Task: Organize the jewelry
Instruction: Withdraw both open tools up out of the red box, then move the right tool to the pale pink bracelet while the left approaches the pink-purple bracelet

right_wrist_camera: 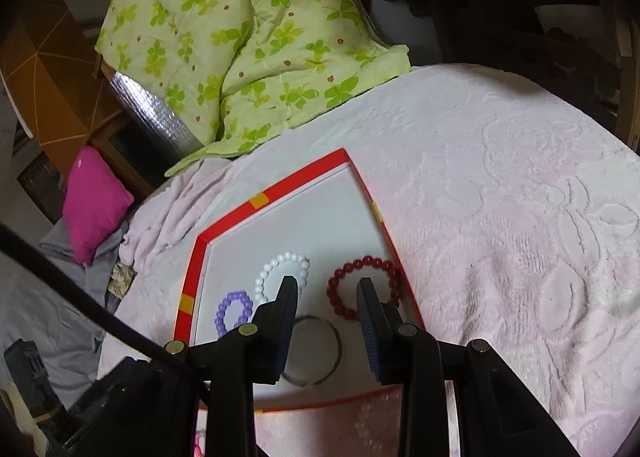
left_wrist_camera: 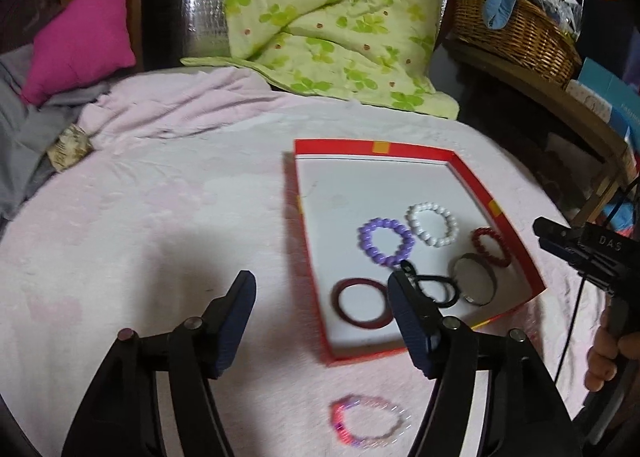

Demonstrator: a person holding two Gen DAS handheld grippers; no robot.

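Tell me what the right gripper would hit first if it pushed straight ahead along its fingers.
Probably the white floor of the red-rimmed box, landing in the gap between the white bead bracelet and the dark red bead bracelet. The right gripper is open and empty; depth is uncertain.

The left gripper (left_wrist_camera: 320, 301) is gaping wide, holding nothing. The right gripper (right_wrist_camera: 326, 297) is also standing open and empty, its body showing at three o'clock in the left view, gripped by a hand (left_wrist_camera: 608, 353).
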